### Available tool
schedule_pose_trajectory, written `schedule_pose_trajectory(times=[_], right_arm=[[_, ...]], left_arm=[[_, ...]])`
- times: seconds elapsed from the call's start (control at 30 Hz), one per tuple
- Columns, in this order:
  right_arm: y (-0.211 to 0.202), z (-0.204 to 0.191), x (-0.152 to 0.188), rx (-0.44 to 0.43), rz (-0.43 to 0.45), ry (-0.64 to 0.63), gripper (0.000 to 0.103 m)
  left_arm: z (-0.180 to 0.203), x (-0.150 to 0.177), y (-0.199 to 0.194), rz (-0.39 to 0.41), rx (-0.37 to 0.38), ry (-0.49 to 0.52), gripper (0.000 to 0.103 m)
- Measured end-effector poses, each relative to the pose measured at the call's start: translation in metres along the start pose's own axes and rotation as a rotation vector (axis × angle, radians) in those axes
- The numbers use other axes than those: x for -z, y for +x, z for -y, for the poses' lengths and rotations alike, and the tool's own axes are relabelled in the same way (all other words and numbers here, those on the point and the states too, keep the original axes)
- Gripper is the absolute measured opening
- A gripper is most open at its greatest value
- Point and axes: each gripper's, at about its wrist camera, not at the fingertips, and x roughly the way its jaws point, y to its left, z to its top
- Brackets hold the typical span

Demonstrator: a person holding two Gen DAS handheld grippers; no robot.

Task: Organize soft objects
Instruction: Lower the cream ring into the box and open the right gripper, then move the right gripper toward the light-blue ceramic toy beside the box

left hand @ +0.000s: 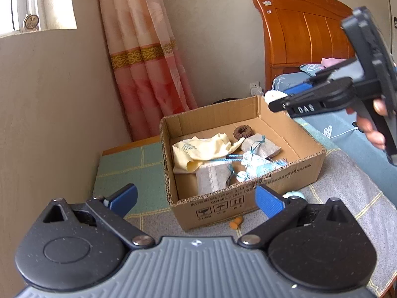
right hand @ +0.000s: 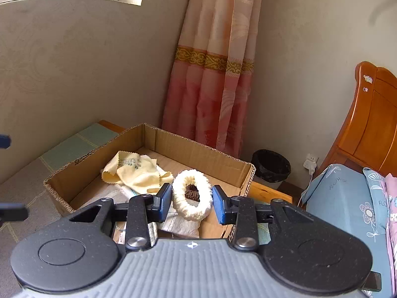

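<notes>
Left claw [left hand: 196, 200] gapes empty before the box [left hand: 248, 193]. At its two o'clock, the right claw [right hand: 192, 200] pinches a white scrunchie [right hand: 192, 195] over the box – let go too soon, it could bounce off the rim onto the bed.

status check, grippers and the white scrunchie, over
Left gripper open, empty. Right gripper shut on white scrunchie, above cardboard box. Nothing in the way.

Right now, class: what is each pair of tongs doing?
Left tongs: open, holding nothing.
Right tongs: closed on the white scrunchie, above the cardboard box.
</notes>
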Motion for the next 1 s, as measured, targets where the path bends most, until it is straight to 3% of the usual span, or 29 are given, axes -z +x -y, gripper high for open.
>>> schedule_pose_trajectory(times=[0.17, 0.2, 0.23, 0.3, 0.33, 0.47, 0.7, 1.0], right_arm=[[0.040, 0.010, -0.022, 0.024, -0.021, 0.017, 0.041], [0.047, 0.013, -0.025, 0.034, -0.018, 0.028, 0.046], [0.053, 0.015, -0.027, 0.050, -0.018, 0.037, 0.052], [0.062, 0.019, -0.029, 0.081, -0.044, 0.057, 0.087], [0.062, 0.021, -0.028, 0.080, -0.048, 0.066, 0.091], [0.050, 0.019, -0.023, 0.100, -0.058, 0.063, 0.097], [0.022, 0.007, -0.009, 0.131, -0.101, 0.057, 0.099], [-0.024, -0.013, 0.035, 0.105, -0.099, 0.185, 0.103]], left_arm=[[-0.008, 0.016, -0.001, -0.039, -0.028, -0.042, 0.101], [-0.009, 0.018, -0.001, -0.043, -0.028, -0.050, 0.101], [-0.011, 0.021, -0.001, -0.048, -0.028, -0.060, 0.101], [-0.013, 0.025, -0.001, -0.061, -0.029, -0.068, 0.101], [-0.014, 0.026, 0.000, -0.063, -0.033, -0.070, 0.101], [-0.015, 0.028, 0.000, -0.069, -0.036, -0.076, 0.101], [-0.013, 0.034, -0.008, -0.066, -0.022, -0.081, 0.101], [-0.009, 0.040, -0.015, -0.064, -0.011, -0.075, 0.101]])
